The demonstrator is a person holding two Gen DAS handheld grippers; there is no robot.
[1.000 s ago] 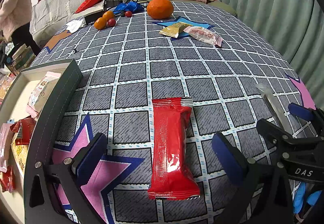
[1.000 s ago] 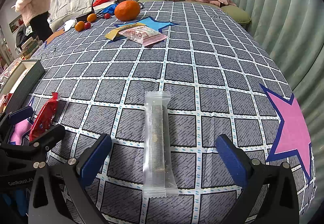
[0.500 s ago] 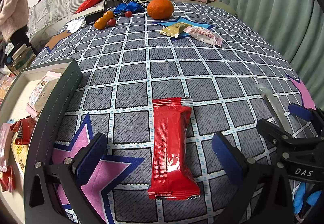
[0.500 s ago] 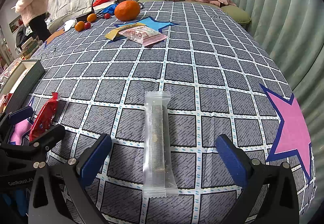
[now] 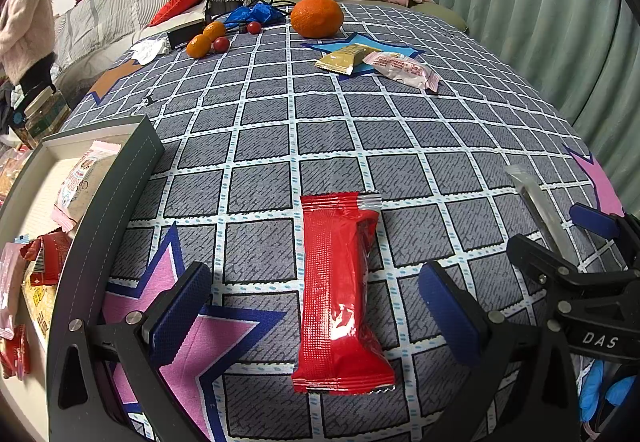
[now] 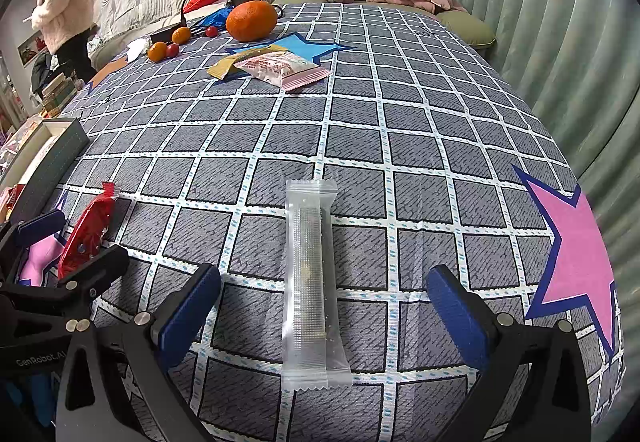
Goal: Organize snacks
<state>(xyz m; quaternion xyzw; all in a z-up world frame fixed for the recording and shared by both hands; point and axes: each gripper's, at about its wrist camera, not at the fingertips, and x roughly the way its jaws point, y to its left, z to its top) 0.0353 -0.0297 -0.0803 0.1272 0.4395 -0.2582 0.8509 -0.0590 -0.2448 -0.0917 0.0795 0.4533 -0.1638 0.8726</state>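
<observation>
We are holding the left gripper [image 5: 312, 306] over the checked tablecloth [image 5: 400, 138], and its blue pads [image 5: 180, 306] are standing wide apart on both sides of the red snack packet [image 5: 340, 298]. They are not touching it. The packet is lying flat on the cloth, its length pointing away from us, just beside the dark grey box [image 5: 108, 210], which is sitting at the left edge of the table. Inside the box several snack packets [image 5: 80, 178] are already lying.

We are keeping the right gripper [image 6: 320, 310] beside the left one, and its fingers [image 6: 456, 306] are also spread open, with the clear snack packet [image 6: 310, 282] lying between them, untouched. This clear packet is to the right of the red one.

Farther from the box, on the far half of the cloth, a golden sachet [image 5: 342, 58] and a pink-and-white packet [image 5: 400, 68] are lying side by side on a blue star. Behind them a large orange [image 5: 316, 16] is resting, with small oranges [image 5: 206, 38] and red cherry tomatoes [image 5: 221, 44] on its left. At the far left a person in a light fluffy sweater [image 6: 64, 10] is standing.
</observation>
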